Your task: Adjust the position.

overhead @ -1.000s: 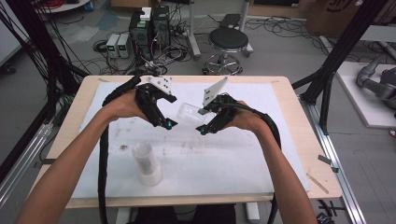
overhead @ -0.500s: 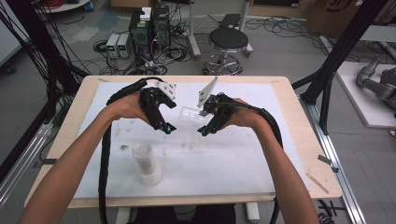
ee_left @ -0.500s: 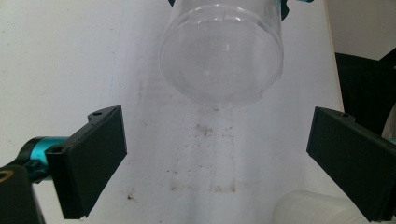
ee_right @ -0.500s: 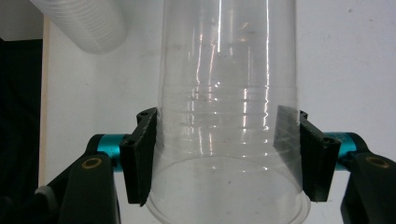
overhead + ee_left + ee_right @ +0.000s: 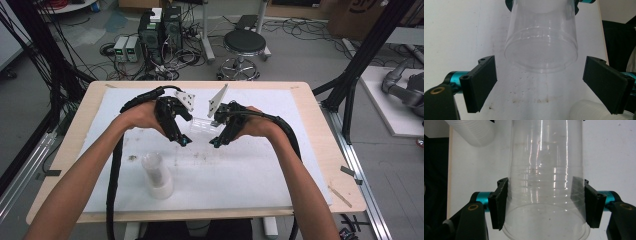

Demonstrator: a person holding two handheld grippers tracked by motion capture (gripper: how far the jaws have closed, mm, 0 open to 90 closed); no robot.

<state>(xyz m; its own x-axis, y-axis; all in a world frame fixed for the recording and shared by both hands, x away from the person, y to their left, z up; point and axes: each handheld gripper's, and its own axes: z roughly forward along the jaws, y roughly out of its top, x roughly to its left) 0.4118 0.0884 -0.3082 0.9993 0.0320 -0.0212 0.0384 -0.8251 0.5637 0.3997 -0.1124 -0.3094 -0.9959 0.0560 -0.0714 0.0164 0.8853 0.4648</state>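
Observation:
A clear plastic cup lies sideways in the air between the two hands, above the white mat. My right gripper is shut on it: in the right gripper view both pads press the cup just behind its rim, either side of my right gripper. My left gripper faces the cup's closed base. In the left gripper view its jaws stand wide open, with my left gripper just short of the cup and not touching it.
A stack of frosted plastic cups stands upside down on the white mat at the front left; the stack lies below the hands. Cables trail from both grippers along the forearms. The wooden table edge frames the mat.
Both hands have drifted slightly toward the person's side with the cup between them. The right gripper's hold on the cup looks the same.

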